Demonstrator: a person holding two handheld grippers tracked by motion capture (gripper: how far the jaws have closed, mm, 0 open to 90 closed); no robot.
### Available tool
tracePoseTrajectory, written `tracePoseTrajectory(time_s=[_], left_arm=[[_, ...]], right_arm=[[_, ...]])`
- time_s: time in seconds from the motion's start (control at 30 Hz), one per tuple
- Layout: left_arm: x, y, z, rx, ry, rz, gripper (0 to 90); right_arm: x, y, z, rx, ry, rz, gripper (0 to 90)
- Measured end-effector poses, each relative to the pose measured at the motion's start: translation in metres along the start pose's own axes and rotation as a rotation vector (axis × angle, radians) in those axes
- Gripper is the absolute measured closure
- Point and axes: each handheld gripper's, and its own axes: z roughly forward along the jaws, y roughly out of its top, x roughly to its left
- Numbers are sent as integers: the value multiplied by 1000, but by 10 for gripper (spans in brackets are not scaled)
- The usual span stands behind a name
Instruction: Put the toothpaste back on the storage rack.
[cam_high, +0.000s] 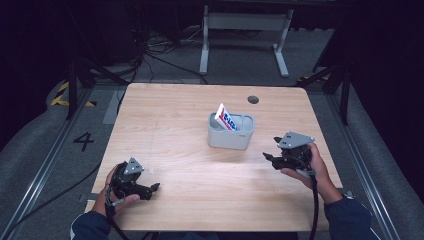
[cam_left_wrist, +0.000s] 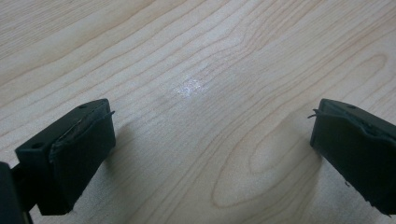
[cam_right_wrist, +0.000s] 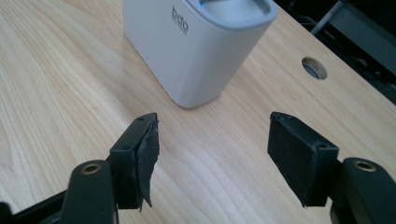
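A pale grey bin (cam_high: 230, 132) stands near the middle of the wooden table (cam_high: 175, 130), with a white packet with red and blue print (cam_high: 224, 117) leaning out of its left end. My right gripper (cam_high: 270, 156) hovers just right of the bin, jaws open and empty. In the right gripper view the bin (cam_right_wrist: 196, 46) is close ahead of my right gripper (cam_right_wrist: 212, 149). My left gripper (cam_high: 155, 187) rests low at the front left, held in a hand. In the left gripper view its jaws stand wide apart over bare wood, my left gripper (cam_left_wrist: 212, 140) holding nothing.
A round cable hole (cam_high: 253, 99) sits near the table's far right edge. Beyond the table stand a white frame (cam_high: 245, 30), cables and black stands on the grey floor. A metal rail (cam_high: 40, 170) runs along the left.
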Motion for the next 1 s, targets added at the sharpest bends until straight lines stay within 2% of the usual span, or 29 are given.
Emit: tracePoseTrajectory(time_s=[0.13, 0.23, 0.7, 0.83, 1.0], left_arm=[[0, 0, 0, -1, 0, 3, 4], [0, 0, 0, -1, -1, 3, 5], [0, 0, 0, -1, 1, 3, 4], [0, 0, 0, -1, -1, 4, 4], [0, 0, 0, -1, -1, 4, 4]], right_arm=[[0, -17, 0, 30, -16, 1, 347], [-1, -32, -3, 46, -19, 28, 347], [-11, -86, -22, 72, -18, 105, 328], [-15, -105, -29, 74, 0, 139, 326], [-20, -126, -38, 71, -2, 196, 325]])
